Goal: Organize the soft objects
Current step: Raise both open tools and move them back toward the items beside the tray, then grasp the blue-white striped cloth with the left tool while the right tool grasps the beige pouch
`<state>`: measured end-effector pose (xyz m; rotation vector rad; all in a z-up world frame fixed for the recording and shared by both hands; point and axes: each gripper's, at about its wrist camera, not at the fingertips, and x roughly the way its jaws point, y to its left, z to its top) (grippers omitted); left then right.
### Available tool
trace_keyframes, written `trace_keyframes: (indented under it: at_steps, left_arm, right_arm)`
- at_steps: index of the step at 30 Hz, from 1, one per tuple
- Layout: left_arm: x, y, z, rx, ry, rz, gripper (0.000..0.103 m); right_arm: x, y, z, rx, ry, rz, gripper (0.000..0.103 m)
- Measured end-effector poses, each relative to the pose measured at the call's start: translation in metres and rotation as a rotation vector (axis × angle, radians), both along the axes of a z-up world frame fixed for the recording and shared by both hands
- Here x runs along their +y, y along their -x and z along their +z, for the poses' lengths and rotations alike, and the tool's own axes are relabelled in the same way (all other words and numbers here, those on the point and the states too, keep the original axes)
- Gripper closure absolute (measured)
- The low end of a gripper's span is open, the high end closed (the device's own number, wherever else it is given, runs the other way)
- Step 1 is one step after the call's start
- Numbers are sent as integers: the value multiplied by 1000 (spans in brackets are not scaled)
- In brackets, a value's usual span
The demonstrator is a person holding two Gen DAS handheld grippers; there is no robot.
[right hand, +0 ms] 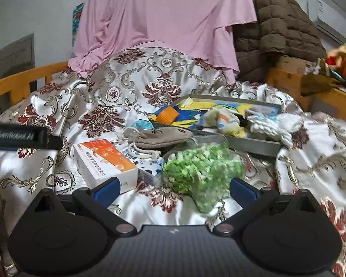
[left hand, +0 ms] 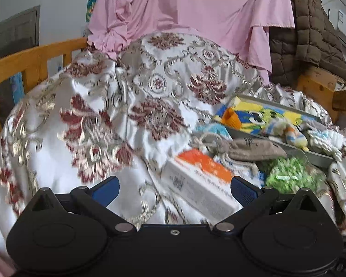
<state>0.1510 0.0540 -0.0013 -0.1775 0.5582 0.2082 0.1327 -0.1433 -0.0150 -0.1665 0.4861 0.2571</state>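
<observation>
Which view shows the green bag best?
The right wrist view: the green bag lies whole and central, just ahead of the open right tool. In the left wrist view the bag sits far right, blurred, partly cut off by the left tool's finger.

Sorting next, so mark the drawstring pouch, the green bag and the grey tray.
drawstring pouch (right hand: pixel 166 137), right wrist view, middle of its cloth body
green bag (right hand: pixel 203 173), right wrist view, centre of its bulge
grey tray (right hand: pixel 253 146), right wrist view, near wall
</observation>
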Motion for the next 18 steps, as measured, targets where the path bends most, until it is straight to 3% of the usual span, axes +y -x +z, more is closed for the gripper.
trace_keyframes:
  at_steps: [9, 18]
  left_arm:
    - [15, -49, 0, 17, 1, 1, 1]
    - [28, -114, -11, -19, 1, -37, 1]
  right_arm:
    - [19, -35, 5, 3, 95, 43, 0]
    - [24, -82, 3, 39, 161, 96, 0]
